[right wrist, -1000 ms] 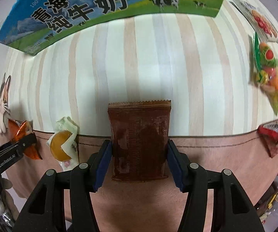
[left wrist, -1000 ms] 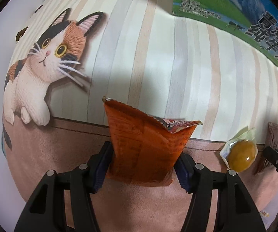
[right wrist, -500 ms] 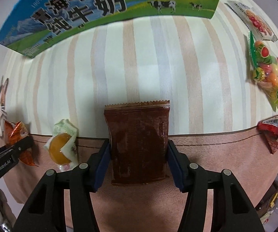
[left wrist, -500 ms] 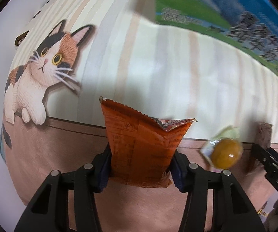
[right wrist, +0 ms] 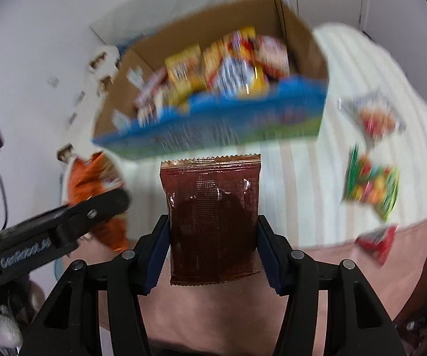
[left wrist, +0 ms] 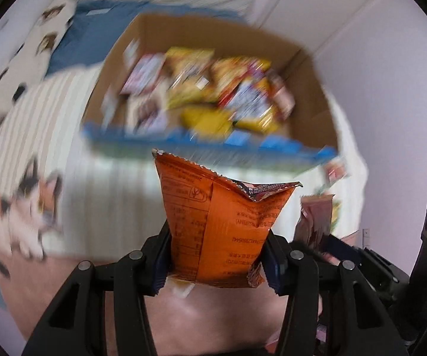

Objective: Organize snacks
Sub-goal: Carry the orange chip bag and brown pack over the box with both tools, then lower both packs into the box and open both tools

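Two packets are in hand at once, and both are aimed at the biggest thing in view, the cardboard box [left wrist: 308, 95] with its blue printed front, which stands on the striped cloth [right wrist: 362, 68] and already holds a blurred heap of bright snack bags. Judging by that, the step is the carry: bringing each packet up to the open box so it can be dropped in with the rest. On the cloth to the right lie three loose snacks, among them a colourful candy bag [right wrist: 371, 187], apart from the box and not yet collected. Left hand-held gripper [left wrist: 216, 255] is clenched on the orange packet [left wrist: 219, 222], held upright with its crimped top folded over. Right hand-held gripper [right wrist: 213, 252] grips the brown packet [right wrist: 212, 216] flat between its pads. Next, each packet needs lifting over the front wall before the jaws let go.
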`<state>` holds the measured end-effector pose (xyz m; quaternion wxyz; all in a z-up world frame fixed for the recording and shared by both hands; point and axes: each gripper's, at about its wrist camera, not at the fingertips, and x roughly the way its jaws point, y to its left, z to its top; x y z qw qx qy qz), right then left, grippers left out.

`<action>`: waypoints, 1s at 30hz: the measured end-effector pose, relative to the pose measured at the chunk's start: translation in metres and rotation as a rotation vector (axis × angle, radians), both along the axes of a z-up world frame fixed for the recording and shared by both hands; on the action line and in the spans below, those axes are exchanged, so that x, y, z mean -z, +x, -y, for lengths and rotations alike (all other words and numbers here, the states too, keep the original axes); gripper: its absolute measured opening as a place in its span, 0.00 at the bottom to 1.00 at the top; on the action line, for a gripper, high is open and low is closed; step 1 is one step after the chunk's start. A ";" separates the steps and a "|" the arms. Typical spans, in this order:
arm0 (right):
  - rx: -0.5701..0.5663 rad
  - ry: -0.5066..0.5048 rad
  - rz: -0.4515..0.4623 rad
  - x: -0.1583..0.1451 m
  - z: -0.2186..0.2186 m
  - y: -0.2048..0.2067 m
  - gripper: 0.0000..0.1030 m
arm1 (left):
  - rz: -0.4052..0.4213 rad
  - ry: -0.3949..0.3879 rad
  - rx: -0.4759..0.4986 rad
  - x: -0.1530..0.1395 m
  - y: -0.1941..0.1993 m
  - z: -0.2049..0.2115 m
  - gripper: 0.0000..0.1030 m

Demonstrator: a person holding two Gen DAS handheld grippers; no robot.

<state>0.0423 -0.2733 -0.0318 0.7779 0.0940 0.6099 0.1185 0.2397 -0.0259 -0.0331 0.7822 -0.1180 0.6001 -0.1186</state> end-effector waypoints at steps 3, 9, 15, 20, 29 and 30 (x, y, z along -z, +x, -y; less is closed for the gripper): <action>0.003 0.004 0.048 -0.029 0.009 0.025 0.57 | 0.029 -0.025 0.028 -0.022 0.040 0.009 0.48; 0.022 -0.014 0.066 -0.044 0.018 0.089 0.57 | -0.036 -0.067 0.053 -0.017 0.119 0.031 0.48; 0.035 -0.042 -0.005 -0.023 0.027 0.151 0.57 | -0.215 -0.107 0.062 0.036 0.178 0.049 0.48; 0.023 -0.079 -0.069 0.008 0.023 0.183 0.57 | -0.334 -0.128 0.051 0.078 0.197 0.055 0.48; 0.009 -0.126 -0.190 0.049 0.015 0.200 0.73 | -0.448 -0.109 0.081 0.116 0.202 0.064 0.54; 0.011 -0.145 -0.223 0.054 0.015 0.201 0.88 | -0.437 -0.096 0.082 0.115 0.202 0.064 0.69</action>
